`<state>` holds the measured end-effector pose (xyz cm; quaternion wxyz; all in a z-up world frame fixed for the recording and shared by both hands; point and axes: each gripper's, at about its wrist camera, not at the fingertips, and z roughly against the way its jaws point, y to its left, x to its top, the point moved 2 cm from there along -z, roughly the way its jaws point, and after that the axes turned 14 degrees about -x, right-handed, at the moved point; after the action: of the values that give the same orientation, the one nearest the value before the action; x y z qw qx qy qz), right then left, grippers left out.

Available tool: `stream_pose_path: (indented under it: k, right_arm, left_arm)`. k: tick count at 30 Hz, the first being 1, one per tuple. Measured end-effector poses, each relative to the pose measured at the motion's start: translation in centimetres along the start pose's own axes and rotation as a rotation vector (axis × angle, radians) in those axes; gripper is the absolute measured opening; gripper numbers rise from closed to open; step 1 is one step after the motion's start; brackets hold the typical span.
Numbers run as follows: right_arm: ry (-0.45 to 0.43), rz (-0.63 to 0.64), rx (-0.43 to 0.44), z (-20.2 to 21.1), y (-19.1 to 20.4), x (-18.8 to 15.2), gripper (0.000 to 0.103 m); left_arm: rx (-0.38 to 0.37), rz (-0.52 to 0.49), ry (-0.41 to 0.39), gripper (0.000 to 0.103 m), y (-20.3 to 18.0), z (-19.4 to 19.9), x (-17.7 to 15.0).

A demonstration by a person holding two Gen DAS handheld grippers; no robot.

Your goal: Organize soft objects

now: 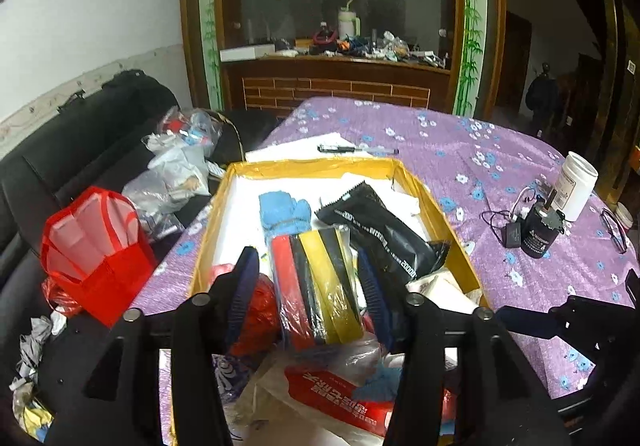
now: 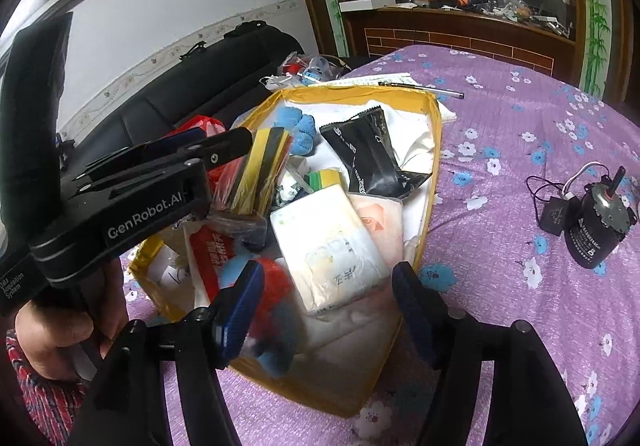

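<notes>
Nearest the left tool [image 1: 310, 278], a red packet with white lettering [image 1: 336, 394] and crumpled clear plastic were seen at the near end of a yellow-rimmed box [image 1: 424, 202] on the purple flowered surface [image 1: 500, 162]. The left tool was held level over that end, its blue pads spread wide on either side of a plastic-wrapped pack of red, black and yellow strips [image 1: 316, 286]; whether the pads touched the pack could not be told. Farther in the box, a black sachet [image 1: 380, 234] lay at a slant just beside the pack, and a blue knitted glove [image 1: 284, 212] lay behind it. From the right wrist view, the right tool [image 2: 328, 306] was seen released, its fingers parted over a white tissue pack [image 2: 332, 246], with red and blue soft things blurred beside its left pad. The left tool's black body was seen from the side, raised above the box, with a hand [image 2: 64, 330] below it. Off the surface to the left, a red bag [image 1: 96, 250] and plastic bags were piled on a black sofa [image 1: 60, 150]. To the right, a black motor with wires [image 1: 538, 230] and a white jar [image 1: 576, 186] stood well apart from the box, and pens [image 1: 356, 149] lay on white paper beyond it.
</notes>
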<state>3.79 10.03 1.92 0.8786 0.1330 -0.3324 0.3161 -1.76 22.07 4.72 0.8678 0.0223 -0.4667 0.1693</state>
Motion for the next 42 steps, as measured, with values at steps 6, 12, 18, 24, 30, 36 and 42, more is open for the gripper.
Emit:
stream_pose_path:
  k: [6,12,18,24,30,36,42]
  right_arm:
    - [-0.024,-0.005,0.002,1.3,-0.4,-0.1,0.074]
    - [-0.048,-0.007,0.001,2.6,-1.0,-0.5,0.075]
    - [-0.059,-0.028,-0.014,3.0,-2.6,-1.2,0.077]
    - [-0.061,-0.056,-0.044,3.9,-4.7,-2.3,0.081]
    - [-0.112,-0.058,-0.123,6.5,-6.6,-4.1,0.089]
    - [-0.167,0.006,-0.222,8.1,-6.5,-6.1,0.098]
    - [-0.235,0.019,-0.273,9.4,-6.6,-6.9,0.103]
  left_arm:
    - [0.030,-0.033,-0.044,0.053,-1.2,1.1,0.1]
    - [0.057,-0.054,-0.061,0.053,-2.2,1.7,-0.1]
    - [0.094,-0.071,-0.079,0.065,-3.2,2.2,-0.6]
    - [0.169,-0.091,-0.127,0.084,-4.8,3.5,-1.2]
    - [0.187,-0.083,-0.152,0.088,-5.8,5.5,-3.1]
    - [0.171,-0.130,-0.101,0.092,-7.4,6.8,-5.0]
    - [0.136,-0.082,-0.137,0.092,-8.3,8.1,-5.6]
